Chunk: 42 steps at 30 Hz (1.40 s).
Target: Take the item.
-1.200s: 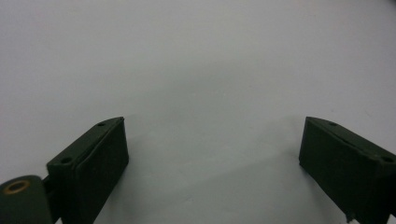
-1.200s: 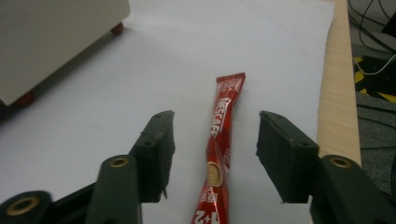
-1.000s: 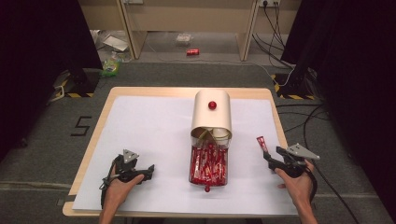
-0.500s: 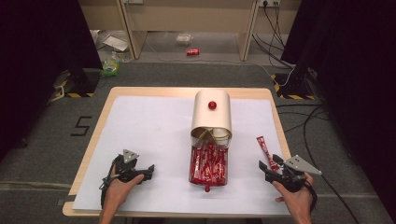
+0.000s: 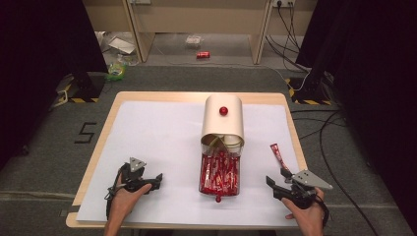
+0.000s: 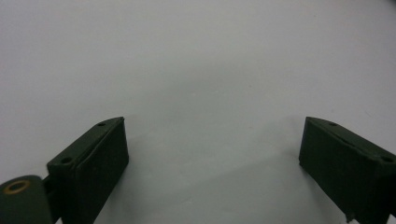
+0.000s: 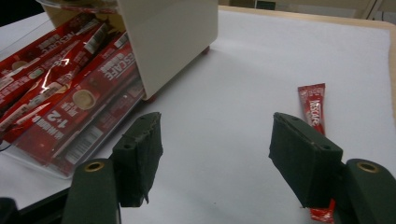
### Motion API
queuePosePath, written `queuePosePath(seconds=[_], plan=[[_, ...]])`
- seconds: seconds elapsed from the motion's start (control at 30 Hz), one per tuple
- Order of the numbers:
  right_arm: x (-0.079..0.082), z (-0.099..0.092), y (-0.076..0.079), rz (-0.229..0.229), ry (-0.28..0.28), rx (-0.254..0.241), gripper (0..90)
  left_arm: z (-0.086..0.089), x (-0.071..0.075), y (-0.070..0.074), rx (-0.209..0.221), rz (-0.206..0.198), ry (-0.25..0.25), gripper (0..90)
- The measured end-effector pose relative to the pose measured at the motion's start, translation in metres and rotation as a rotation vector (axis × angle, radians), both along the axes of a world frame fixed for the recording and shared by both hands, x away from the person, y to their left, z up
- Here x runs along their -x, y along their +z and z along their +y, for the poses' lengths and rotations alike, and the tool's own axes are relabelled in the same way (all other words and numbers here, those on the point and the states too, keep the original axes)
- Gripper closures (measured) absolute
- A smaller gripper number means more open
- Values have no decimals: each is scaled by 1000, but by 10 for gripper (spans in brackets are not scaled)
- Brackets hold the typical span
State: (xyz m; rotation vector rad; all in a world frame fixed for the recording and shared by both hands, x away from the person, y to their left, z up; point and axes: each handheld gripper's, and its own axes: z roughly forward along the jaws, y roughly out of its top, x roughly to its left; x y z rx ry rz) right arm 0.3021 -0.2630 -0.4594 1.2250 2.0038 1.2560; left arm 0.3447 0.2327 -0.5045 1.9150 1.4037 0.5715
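On the white sheet (image 5: 162,132) covering the table (image 5: 162,97), a cream dispenser (image 5: 223,120) with a red knob (image 5: 223,110) is standing mid-table, its clear drawer (image 5: 220,172) pulled out toward the person and packed with red sachets (image 5: 219,169). One loose sachet (image 5: 278,153) is lying flat on the sheet to the right of the drawer, apart from it.

The right gripper (image 5: 279,178) is hovering near the table's front edge, just short of that sachet. Its jaws have just been opening and are standing wide, with nothing between them; in the right gripper view the sachet (image 7: 312,108) is lying partly behind the right-hand jaw, touching neither pad as far as can be told. The left gripper (image 5: 153,179) is resting low over bare sheet at the left, its jaws (image 6: 210,168) spread wide and gripping nothing.

Judging from this, one sachet is already out of the drawer and set down, while the drawer is looking nearly full, so the work of taking sachets out seems barely begun. Whether the drawer is to be closed afterwards cannot be told.

Printing on the sachets is reading "NESCAFE", and those in the drawer (image 7: 70,107) are also showing "1+2". A number 5 (image 5: 84,132) is marked on the floor left of the table.
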Motion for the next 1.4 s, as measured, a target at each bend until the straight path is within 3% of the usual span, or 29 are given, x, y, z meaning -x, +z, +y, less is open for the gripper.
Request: queuePosePath(seconds=[0.6,1.4], plan=[[16,28,-6,19,103,16,334,0,0,0,-2,0,0,76],[24,45,-9,23,161,13,332,0,0,0,-2,0,0,76]])
